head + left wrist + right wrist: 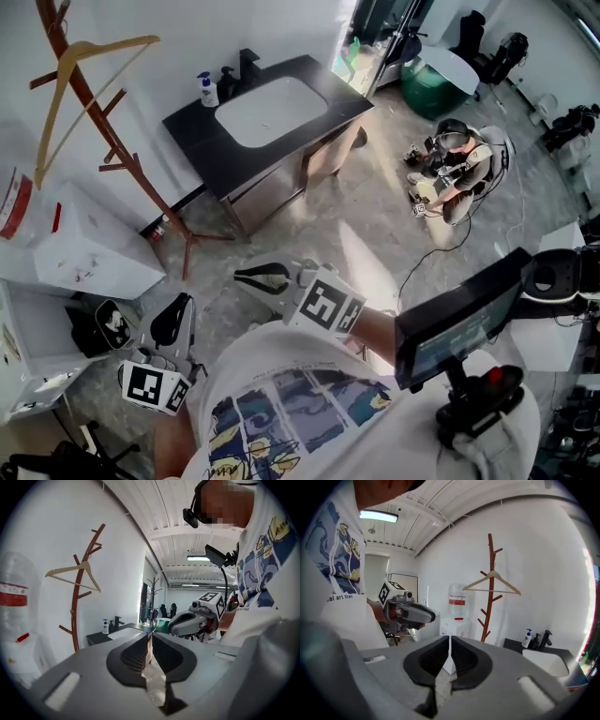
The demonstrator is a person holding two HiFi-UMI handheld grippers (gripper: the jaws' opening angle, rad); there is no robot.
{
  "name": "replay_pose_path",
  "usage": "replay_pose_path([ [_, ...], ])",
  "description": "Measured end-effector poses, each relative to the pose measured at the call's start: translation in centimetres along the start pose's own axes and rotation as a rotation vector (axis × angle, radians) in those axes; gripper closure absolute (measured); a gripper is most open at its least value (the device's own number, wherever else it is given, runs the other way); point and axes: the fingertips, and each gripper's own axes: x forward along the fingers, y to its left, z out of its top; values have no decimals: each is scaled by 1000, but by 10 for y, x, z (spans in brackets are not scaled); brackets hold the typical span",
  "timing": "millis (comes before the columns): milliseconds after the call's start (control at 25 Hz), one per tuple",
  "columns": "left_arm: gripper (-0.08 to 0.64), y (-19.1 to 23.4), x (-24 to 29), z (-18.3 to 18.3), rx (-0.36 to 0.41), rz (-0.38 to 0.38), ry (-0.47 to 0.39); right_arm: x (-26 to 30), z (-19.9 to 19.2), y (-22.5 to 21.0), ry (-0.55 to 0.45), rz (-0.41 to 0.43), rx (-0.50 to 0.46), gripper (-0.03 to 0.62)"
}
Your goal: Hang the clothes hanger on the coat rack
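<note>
The wooden clothes hanger (94, 66) hangs by its hook on the red-brown coat rack (112, 141) at the top left of the head view. The left gripper view shows the hanger (75, 576) on the rack (77, 611), and so does the right gripper view, with hanger (492, 585) and rack (490, 606). My left gripper (176, 314) is low near my body, far from the rack. Its jaws (150, 639) are shut with nothing between them. My right gripper (251, 278) is also drawn back, shut and empty (449, 641).
A black vanity with a white sink (272, 108) and a soap bottle (208, 89) stands right of the rack. A white water dispenser (94, 253) stands left of the rack's base. A person sits on the floor (455, 173). A screen on a stand (459, 323) is beside me.
</note>
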Motion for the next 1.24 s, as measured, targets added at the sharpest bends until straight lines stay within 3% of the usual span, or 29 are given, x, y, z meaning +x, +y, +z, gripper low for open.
replay_pose_path([
  [400,526,-9,18,7,26,-61,4,-14,8,-7,53,-74,-39,589],
  [1240,526,13,-3,-8,-8,10,26,22,14,-7,64,0,-98,589],
])
